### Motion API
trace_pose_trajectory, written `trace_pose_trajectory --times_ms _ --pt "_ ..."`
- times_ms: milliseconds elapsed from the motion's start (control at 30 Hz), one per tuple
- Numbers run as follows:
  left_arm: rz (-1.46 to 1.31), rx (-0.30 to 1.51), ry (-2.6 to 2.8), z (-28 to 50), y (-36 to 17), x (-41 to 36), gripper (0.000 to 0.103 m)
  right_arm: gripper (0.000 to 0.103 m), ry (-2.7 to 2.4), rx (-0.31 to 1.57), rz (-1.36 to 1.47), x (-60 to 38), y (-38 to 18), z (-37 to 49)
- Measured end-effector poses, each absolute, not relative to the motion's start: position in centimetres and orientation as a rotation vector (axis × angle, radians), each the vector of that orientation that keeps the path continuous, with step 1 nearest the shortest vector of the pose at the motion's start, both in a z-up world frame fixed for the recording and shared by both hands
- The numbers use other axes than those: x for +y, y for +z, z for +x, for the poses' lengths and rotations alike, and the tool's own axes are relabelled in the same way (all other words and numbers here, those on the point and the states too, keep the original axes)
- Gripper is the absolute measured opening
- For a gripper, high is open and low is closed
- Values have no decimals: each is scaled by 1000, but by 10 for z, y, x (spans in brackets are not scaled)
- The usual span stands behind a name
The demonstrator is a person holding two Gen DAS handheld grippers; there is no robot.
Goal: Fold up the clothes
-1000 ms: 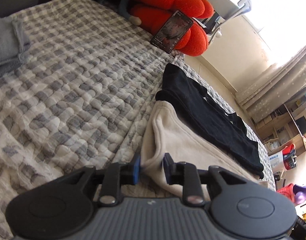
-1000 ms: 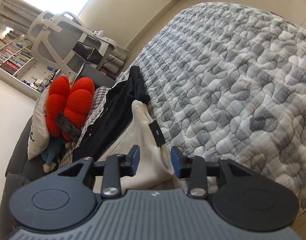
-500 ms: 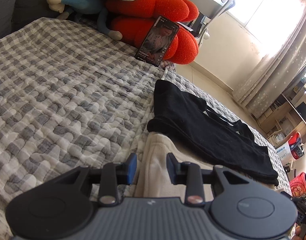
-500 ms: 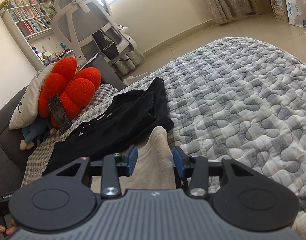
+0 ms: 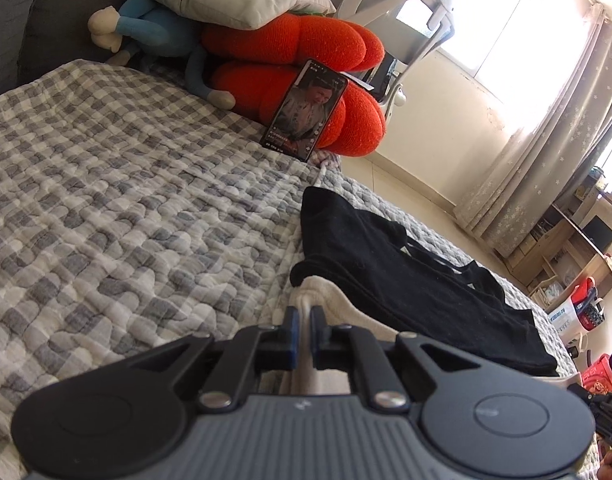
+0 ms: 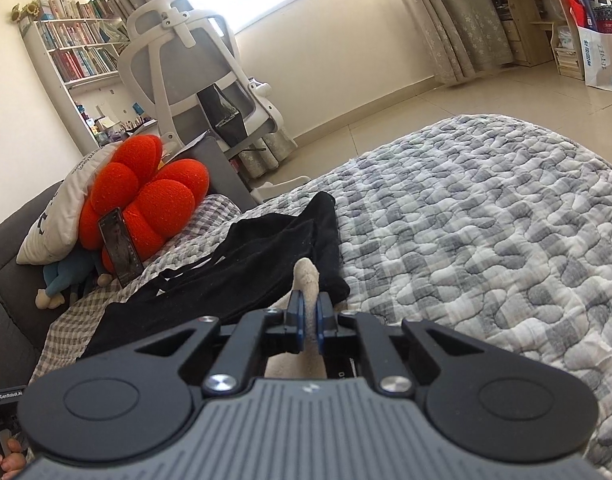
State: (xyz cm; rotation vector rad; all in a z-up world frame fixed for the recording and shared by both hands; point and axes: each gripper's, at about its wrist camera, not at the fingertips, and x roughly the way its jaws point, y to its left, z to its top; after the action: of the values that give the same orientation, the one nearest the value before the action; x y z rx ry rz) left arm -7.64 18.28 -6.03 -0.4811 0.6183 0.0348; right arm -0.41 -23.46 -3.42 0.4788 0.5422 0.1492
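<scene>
Pinching one cream garment (image 5: 348,312), left claw (image 5: 302,322), right claw (image 6: 311,317), one black garment (image 5: 406,276) beside

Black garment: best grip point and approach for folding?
Take the black garment at its near corners, coming in low from the cream garment's side. It lies flat on the quilt with those edges exposed; its far end points toward the phone.

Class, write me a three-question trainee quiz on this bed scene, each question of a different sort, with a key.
1. True or false: both tools grip the cream garment.
2. What leans on the red cushion? A phone; B book; C mug.
3. Fill in: the black garment lies on the ____ quilt.

Key: 1 true, left tool and right tool are shut on it; 2 A, the phone; 3 checked.
</scene>
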Motion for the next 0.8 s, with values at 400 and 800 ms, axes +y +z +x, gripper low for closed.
trace_pose_trajectory --times_ms 400,800 --pt "-314 643 34 -91 -47 191 39 27 159 621 436 -249 -31 -7" --pt "-415 855 -89 -116 -25 212 46 41 264 797 288 -242 -4 -42"
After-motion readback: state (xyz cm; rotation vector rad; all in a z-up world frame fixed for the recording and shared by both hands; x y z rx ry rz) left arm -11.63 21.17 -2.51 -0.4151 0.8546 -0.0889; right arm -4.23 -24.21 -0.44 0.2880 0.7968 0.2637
